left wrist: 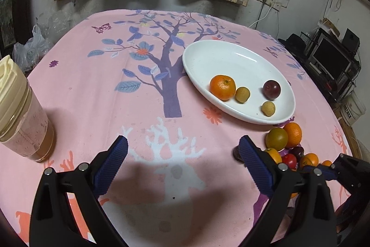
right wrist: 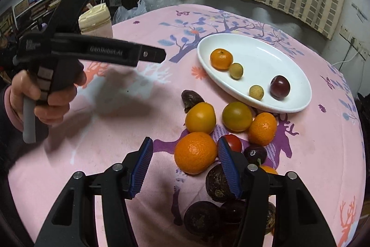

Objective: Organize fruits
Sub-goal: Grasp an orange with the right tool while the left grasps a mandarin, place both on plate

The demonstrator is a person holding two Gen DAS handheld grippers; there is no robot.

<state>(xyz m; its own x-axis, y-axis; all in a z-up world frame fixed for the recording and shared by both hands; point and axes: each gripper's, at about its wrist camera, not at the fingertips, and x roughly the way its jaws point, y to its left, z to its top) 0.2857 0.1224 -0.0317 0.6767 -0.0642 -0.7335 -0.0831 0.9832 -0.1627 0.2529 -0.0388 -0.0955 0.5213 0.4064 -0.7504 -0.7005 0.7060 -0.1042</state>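
Observation:
A white oval plate point(left wrist: 196, 66) point(right wrist: 254, 50) holds a mandarin point(left wrist: 222, 87), two longans point(left wrist: 242, 95) and a dark red plum point(left wrist: 271, 89). In front of it, loose fruit lies on the pink cloth: a large orange point(right wrist: 195, 152), a yellow citrus point(right wrist: 200, 117), a greenish citrus point(right wrist: 237, 116), a small red tomato point(right wrist: 234, 142) and dark wrinkled fruits point(right wrist: 216, 184). My right gripper point(right wrist: 185, 140) is open, low over this pile. The large orange sits between its fingertips, close to the right pad. My left gripper point(left wrist: 182, 146) stands wide open over bare cloth, left of the pile.
A jar with a cream lid point(left wrist: 20, 112) point(right wrist: 96, 20) stands at the table's left. A plastic bag point(left wrist: 32, 45) lies behind it. A person's hand point(right wrist: 46, 94) holds the left gripper's handle. Shelves with a monitor point(left wrist: 330, 57) stand past the right table edge.

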